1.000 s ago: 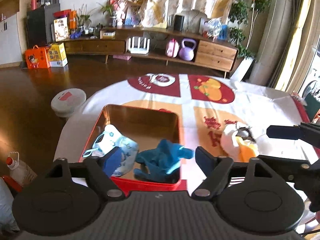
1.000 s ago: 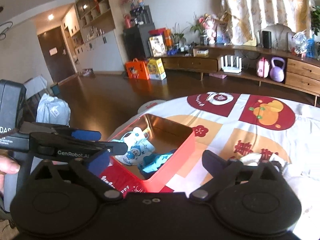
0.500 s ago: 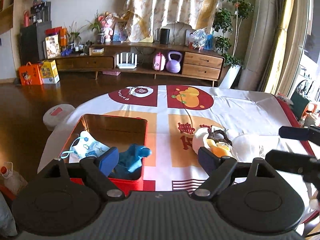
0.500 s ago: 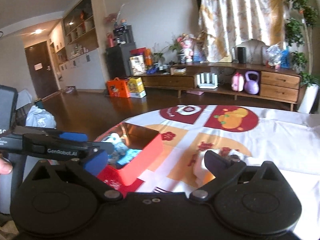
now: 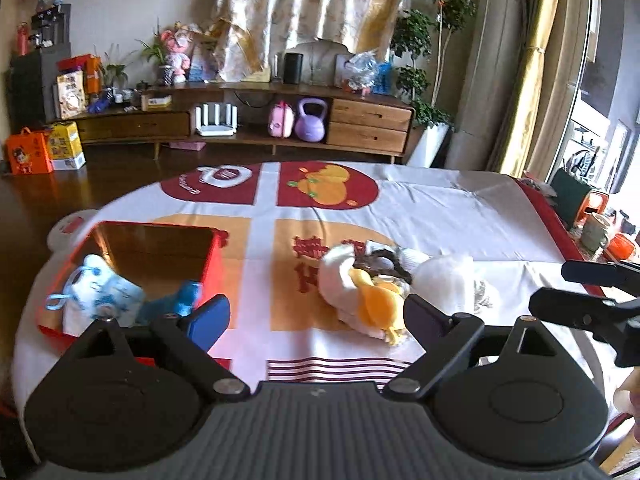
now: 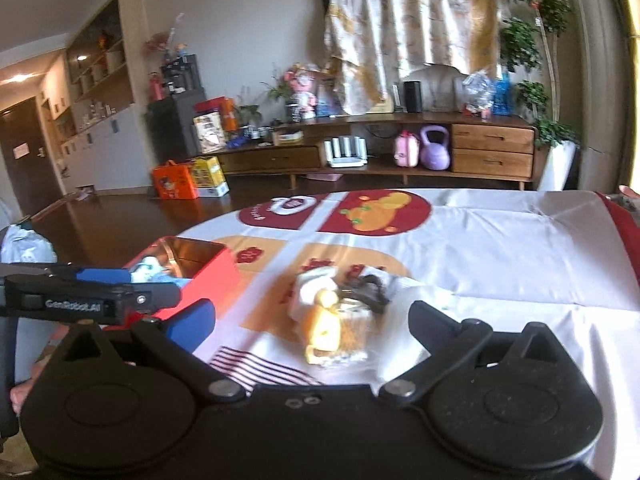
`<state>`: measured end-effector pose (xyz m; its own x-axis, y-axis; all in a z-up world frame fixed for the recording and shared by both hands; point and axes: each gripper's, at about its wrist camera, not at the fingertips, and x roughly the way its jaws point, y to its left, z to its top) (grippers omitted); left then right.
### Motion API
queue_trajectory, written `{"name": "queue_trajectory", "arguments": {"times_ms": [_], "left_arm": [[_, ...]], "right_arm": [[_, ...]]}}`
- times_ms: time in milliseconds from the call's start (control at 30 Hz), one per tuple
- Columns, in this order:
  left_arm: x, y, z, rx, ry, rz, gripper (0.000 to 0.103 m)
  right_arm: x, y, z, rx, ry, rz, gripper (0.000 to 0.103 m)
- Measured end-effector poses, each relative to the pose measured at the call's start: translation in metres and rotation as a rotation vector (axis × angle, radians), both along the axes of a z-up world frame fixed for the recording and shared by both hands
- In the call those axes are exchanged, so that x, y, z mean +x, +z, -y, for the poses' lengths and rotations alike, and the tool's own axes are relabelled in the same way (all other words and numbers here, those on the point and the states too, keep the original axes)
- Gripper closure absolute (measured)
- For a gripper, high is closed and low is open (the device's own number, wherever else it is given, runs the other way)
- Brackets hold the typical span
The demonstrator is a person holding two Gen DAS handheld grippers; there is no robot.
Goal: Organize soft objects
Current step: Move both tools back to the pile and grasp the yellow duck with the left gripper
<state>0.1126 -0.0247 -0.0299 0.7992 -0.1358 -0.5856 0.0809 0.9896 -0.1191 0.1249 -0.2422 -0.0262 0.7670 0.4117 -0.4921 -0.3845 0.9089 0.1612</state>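
A heap of soft things (image 5: 372, 284), white cloth with a yellow plush and a dark piece, lies on the patterned tablecloth (image 5: 460, 216). My left gripper (image 5: 316, 316) points at the cloth just left of the heap; its jaws are opening with nothing between them. To the left stands a red tin box (image 5: 212, 264) holding a white-and-blue cloth (image 5: 100, 292) and a blue soft item (image 5: 180, 300). My right gripper (image 6: 310, 324) is open and empty, with the heap (image 6: 340, 308) straight ahead between its fingers' lines. Each gripper shows in the other's view: right (image 5: 548, 284), left (image 6: 154, 285).
The round table's near edge is a striped hem (image 5: 332, 368). A mug (image 5: 596, 232) and small items sit beyond the table's right edge. A robot vacuum (image 5: 68, 224) is on the floor left of the table. A long wooden cabinet (image 5: 368, 120) lines the far wall.
Both grippers have swung right, away from the red box and toward the heap, which is now nearer the middle of both views. The left jaws stand a little wider.
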Motion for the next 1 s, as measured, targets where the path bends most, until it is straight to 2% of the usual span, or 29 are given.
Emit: {"name": "queue_trajectory", "arguments": {"times_ms": [133, 333, 567, 767, 900, 1000], "left_arm": [[0.010, -0.010, 0.014, -0.012, -0.025, -0.011, 0.009], [0.032, -0.029, 0.037, 0.011, -0.068, -0.035, 0.009], [0.060, -0.056, 0.062, 0.064, -0.097, -0.056, 0.009], [0.079, -0.073, 0.073, 0.073, -0.111, -0.072, 0.009], [0.090, -0.083, 0.079, 0.074, -0.116, -0.089, 0.009], [0.097, -0.089, 0.084, 0.084, -0.127, -0.101, 0.009]], "right_arm": [[0.011, -0.012, 0.016, -0.022, -0.034, -0.011, 0.000], [0.034, -0.034, 0.031, -0.044, -0.079, -0.055, 0.000], [0.065, -0.051, 0.032, -0.095, -0.101, -0.077, 0.003], [0.096, -0.066, 0.031, -0.117, -0.105, -0.118, 0.008], [0.113, -0.076, 0.026, -0.134, -0.101, -0.147, 0.021], [0.121, -0.082, 0.022, -0.143, -0.099, -0.158, 0.026]]}}
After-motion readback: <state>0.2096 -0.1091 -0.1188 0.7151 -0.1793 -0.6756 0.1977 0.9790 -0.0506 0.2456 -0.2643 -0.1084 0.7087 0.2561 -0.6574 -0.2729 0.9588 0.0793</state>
